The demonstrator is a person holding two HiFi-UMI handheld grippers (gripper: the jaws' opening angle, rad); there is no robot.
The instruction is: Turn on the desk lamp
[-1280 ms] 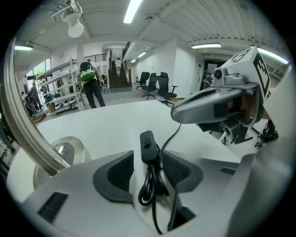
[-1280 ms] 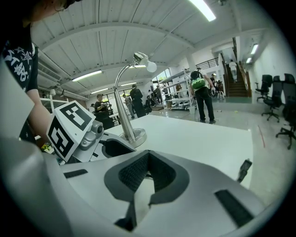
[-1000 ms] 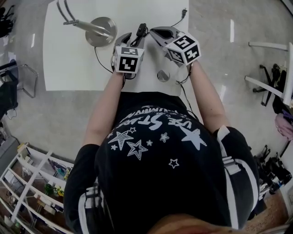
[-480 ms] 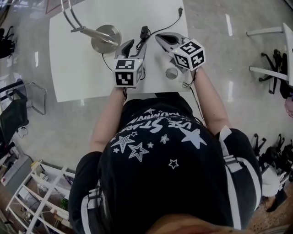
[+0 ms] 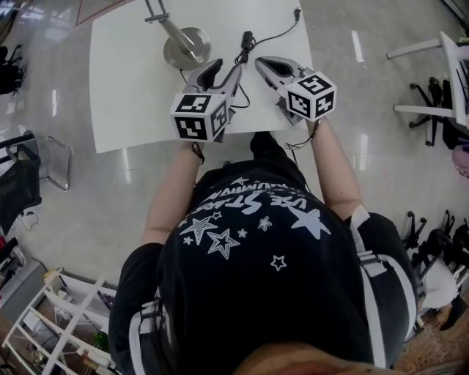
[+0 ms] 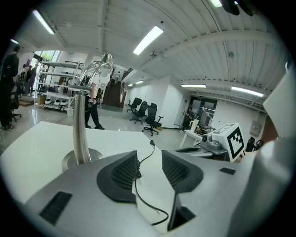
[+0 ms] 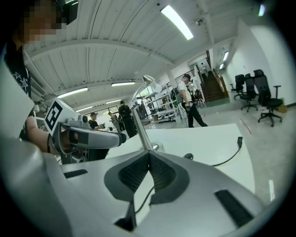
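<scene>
Right, both tools are up off the white table [image 5: 124,95] and nothing has been pressed yet. The desk lamp [image 5: 187,47] stands at the far side of the table, its round metal base [image 6: 74,159] flat on the top and its steel stem [image 7: 143,125] rising out of the head view. A black cord [image 5: 272,35] runs from the base across the table to a loose plug [image 5: 296,13], and partway along it sits a small dark lump, which I take for the inline switch [image 5: 248,36].

The left gripper [image 5: 222,72] hovers above the near part of the table with its jaws apart and nothing gripped; through the gap you see only the cord lying on the table beyond [image 6: 149,155]. The right gripper [image 5: 262,62] sits just beside it, jaw tips pressed together on nothing [image 7: 149,155].

By my reading this is the approach. Next, one tool has to come down onto that switch, just ahead of both tips. The closed right tips look best suited to poke it, perhaps with the left pinning the cord so it cannot skid.
</scene>
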